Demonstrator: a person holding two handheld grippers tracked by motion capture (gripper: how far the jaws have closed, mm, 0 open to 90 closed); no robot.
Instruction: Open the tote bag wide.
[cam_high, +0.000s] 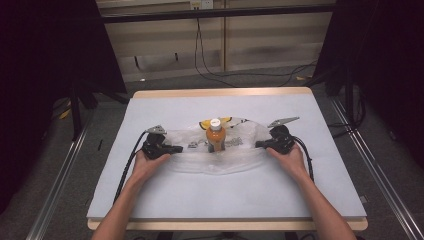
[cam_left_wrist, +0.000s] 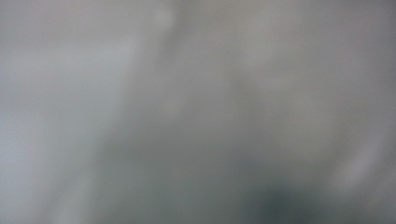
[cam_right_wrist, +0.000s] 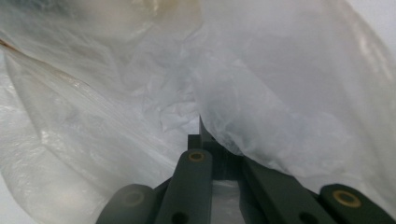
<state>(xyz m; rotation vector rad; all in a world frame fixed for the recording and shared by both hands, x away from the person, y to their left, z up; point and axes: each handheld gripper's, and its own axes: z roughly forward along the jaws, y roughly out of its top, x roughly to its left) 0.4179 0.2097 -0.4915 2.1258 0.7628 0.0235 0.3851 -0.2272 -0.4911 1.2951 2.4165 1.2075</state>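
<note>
The left gripper (cam_high: 176, 148) has its jaws closed on the left edge of a clear plastic bag (cam_high: 245, 150), and the right gripper (cam_high: 260, 144) is closed on the bag's right edge; in the right gripper view the black jaws meet on a fold of thin crinkled film (cam_right_wrist: 261, 107). The bag lies spread across the middle of the table, stretched between the two hands, and an orange bottle with a white cap (cam_high: 216, 136) stands upright at its centre, apparently inside or against the film, though which cannot be told. Behind the bottle, on the far side, a yellow and black item (cam_high: 223, 120) peeks out. Judging by this, the bagging looks well under way: the bottle is already with the bag and both edges are gripped, while lifting or closing the bag is probably what remains. Dark printing shows on the bag to the left of the bottle (cam_high: 196, 145), too small to read, and the bottle's label cannot be made out. The left gripper view is a grey blur. The pale blue table top (cam_high: 220, 195) is bare around the bag, with cables on the floor beyond its far edge (cam_high: 210, 70).
</note>
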